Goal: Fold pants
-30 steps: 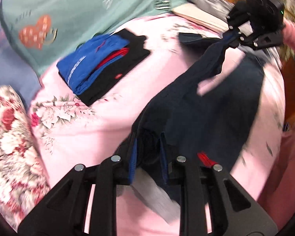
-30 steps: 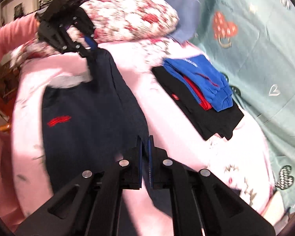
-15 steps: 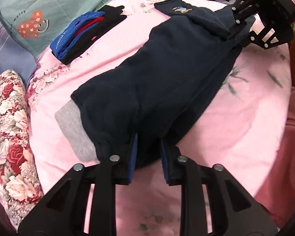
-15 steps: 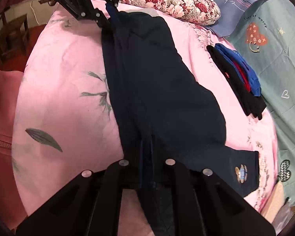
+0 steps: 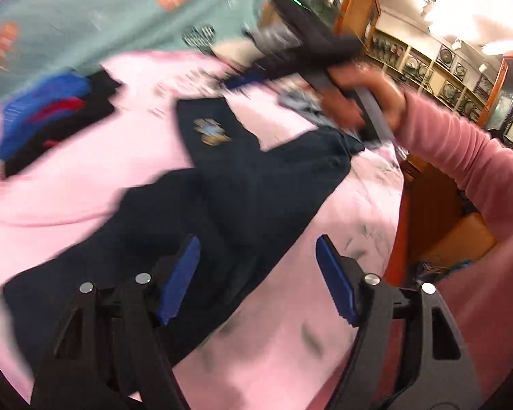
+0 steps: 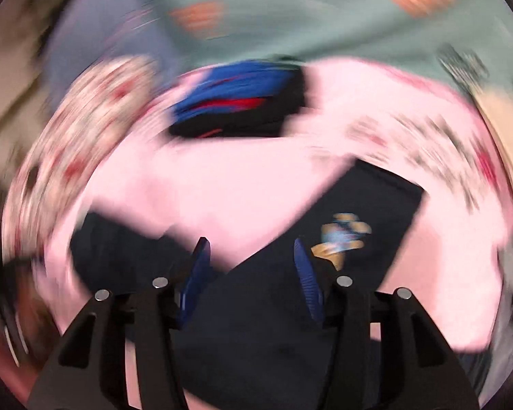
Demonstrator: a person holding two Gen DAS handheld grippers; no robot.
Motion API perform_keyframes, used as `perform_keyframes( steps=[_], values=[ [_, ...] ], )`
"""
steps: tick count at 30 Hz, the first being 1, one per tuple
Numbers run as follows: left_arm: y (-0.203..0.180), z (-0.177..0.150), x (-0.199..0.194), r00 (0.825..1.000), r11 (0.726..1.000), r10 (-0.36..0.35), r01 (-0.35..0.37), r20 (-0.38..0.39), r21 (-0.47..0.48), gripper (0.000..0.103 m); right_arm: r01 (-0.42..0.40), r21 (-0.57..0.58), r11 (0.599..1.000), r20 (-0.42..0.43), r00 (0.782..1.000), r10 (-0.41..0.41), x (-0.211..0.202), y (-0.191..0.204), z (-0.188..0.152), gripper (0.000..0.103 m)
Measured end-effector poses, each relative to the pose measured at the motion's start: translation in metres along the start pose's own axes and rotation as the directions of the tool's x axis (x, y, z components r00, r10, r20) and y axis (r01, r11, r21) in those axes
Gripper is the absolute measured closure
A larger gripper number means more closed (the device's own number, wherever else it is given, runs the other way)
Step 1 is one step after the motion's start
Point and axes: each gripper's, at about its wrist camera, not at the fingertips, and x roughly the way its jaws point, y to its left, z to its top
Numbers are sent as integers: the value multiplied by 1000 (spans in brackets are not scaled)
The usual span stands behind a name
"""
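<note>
Both grippers, left (image 5: pixel 256 280) and right (image 6: pixel 249 270), were released; navy pants (image 5: pixel 222 205) lay lengthwise-folded on the pink sheet (image 5: pixel 85 177), crosswise folds remaining.

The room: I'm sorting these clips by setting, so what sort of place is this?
Most likely a bedroom at home: the dark pants lie on a pink bedsheet, a floral pillow sits at one end, and wooden shelves of plates line the wall.

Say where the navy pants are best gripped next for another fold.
Probably the end with the small emblem: the navy pants lie flat and long on the pink sheet, so that edge is free. Come low from its open side with an open tool.
</note>
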Motion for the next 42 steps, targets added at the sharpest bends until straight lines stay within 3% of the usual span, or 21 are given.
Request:
perform_keyframes(
  steps=[4, 6, 9, 13, 15, 17, 18, 19, 20, 21, 23, 26, 28, 31, 33, 35, 36, 38, 39, 41, 42],
  values=[
    [14, 13, 71, 991, 995, 15, -27, -130, -96, 33, 181, 169, 969, -138, 978, -158, 53, -33, 47, 51],
    [23, 11, 89, 985, 989, -6, -19, -172, -145, 33, 261, 202, 944, -212, 953, -218, 90, -39, 64, 51],
    [26, 12, 97, 986, 990, -21, -3, -168, -141, 33, 324, 231, 918, -276, 926, -257, 128, -45, 79, 51],
    [30, 14, 97, 986, 983, -79, 52, -149, -176, 34, 443, 136, 886, -320, 866, -383, 156, -32, 88, 51],
    [33, 15, 97, 987, 980, -87, 60, -137, -188, 43, 465, 106, 879, -318, 854, -413, 158, -27, 87, 51],
    [37, 17, 101, 988, 981, -80, 54, -132, -189, 58, 477, 76, 876, -305, 847, -435, 157, -23, 84, 68],
    [38, 17, 103, 988, 979, -82, 55, -131, -196, 69, 469, 55, 882, -298, 851, -434, 154, -23, 84, 91],
    [40, 17, 103, 988, 977, -85, 57, -132, -204, 74, 463, 51, 885, -302, 852, -428, 150, -24, 83, 95],
    [41, 17, 103, 987, 975, -87, 57, -134, -213, 87, 433, 76, 898, -294, 870, -395, 139, -26, 83, 96],
    [42, 17, 103, 986, 973, -101, 69, -135, -222, 92, 410, 90, 908, -278, 886, -373, 129, -27, 83, 96],
    [38, 20, 99, 988, 975, -92, 64, -124, -213, 93, 284, 148, 947, -177, 950, -257, 78, -29, 87, 96],
    [12, 30, 80, 997, 993, -32, 24, -65, -117, 94, 78, 219, 973, 16, 996, -84, -19, -41, 74, 96],
    [-9, 31, 69, 1000, 999, -7, 5, -27, -44, 94, -18, 234, 972, 140, 990, -15, -74, -55, 62, 96],
    [-39, 25, 66, 999, 997, 47, -47, 3, 67, 94, -178, 294, 939, 330, 941, 75, -158, -95, -15, 96],
    [-55, 16, 71, 998, 990, 63, -61, -12, 128, 93, -239, 345, 908, 395, 914, 91, -182, -129, -76, 96],
    [-65, 4, 85, 995, 982, 81, -71, -52, 175, 92, -198, 421, 885, 370, 928, 32, -174, -161, -137, 96],
    [-67, -1, 95, 993, 981, 82, -66, -84, 183, 91, -155, 476, 866, 310, 951, -1, -159, -180, -170, 95],
    [-68, -8, 106, 989, 981, 93, -72, -112, 179, 89, -116, 616, 779, 214, 977, -24, -132, -215, -217, 90],
    [-68, -8, 105, 990, 981, 87, -67, -109, 180, 86, -178, 706, 685, 202, 978, 45, -120, -235, -242, 89],
    [-70, -6, 100, 992, 981, 81, -61, -101, 183, 82, -311, 740, 596, 289, 948, 135, -119, -247, -259, 82],
    [-70, -5, 98, 993, 982, 75, -58, -91, 179, 72, -364, 718, 593, 340, 927, 157, -123, -248, -258, 68]
  ],
)
